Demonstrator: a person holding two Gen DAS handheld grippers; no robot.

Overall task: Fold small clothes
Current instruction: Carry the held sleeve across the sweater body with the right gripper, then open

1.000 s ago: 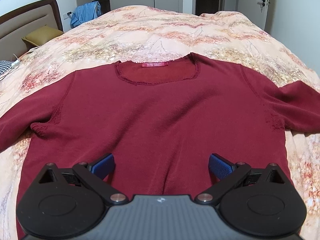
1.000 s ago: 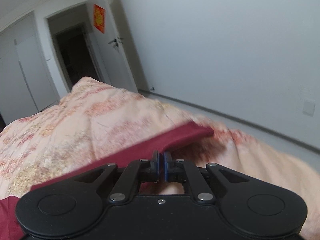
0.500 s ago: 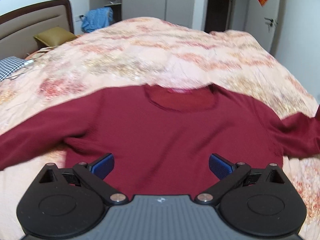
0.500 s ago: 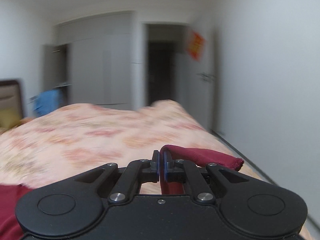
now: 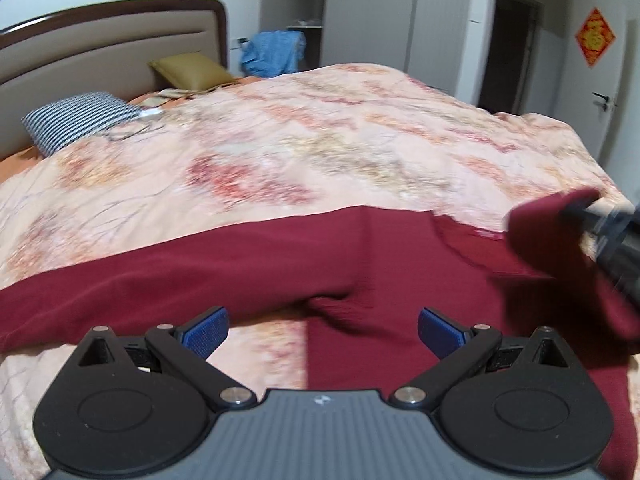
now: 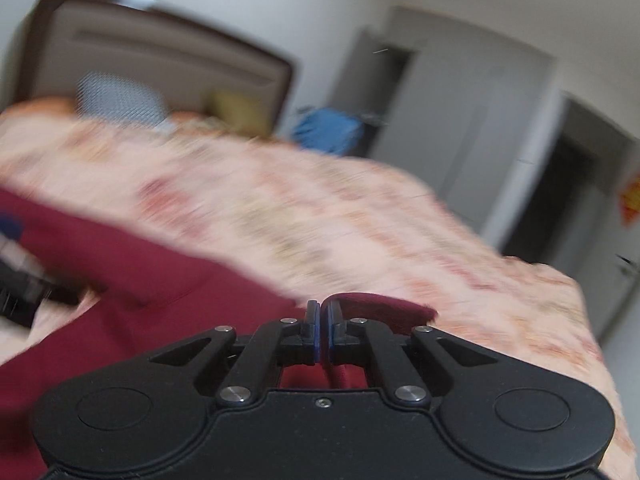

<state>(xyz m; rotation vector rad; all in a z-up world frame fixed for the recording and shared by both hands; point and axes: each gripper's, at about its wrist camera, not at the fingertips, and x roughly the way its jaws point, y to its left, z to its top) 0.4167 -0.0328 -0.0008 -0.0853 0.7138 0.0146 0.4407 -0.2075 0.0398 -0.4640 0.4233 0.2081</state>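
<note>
A dark red knit sweater [image 5: 360,264] lies front up on the floral bedspread [image 5: 304,152]. My left gripper [image 5: 322,330] is open and empty, low over the sweater's left armpit, where its left sleeve [image 5: 120,280] stretches off to the left. My right gripper [image 6: 323,334] is shut on the right sleeve [image 6: 380,308] and holds it lifted over the sweater's body. It shows blurred at the right edge of the left wrist view [image 5: 600,232] with the sleeve [image 5: 552,224] hanging from it.
A headboard [image 5: 100,48] stands at the back left with a checked pillow [image 5: 80,120] and an olive pillow [image 5: 192,70]. Blue clothing [image 5: 276,54] lies by the wardrobe. A doorway [image 5: 508,48] opens at the back right.
My right gripper has carried the right sleeve up and leftwards over the sweater. My left gripper has swung left towards the left armpit and stayed open.
</note>
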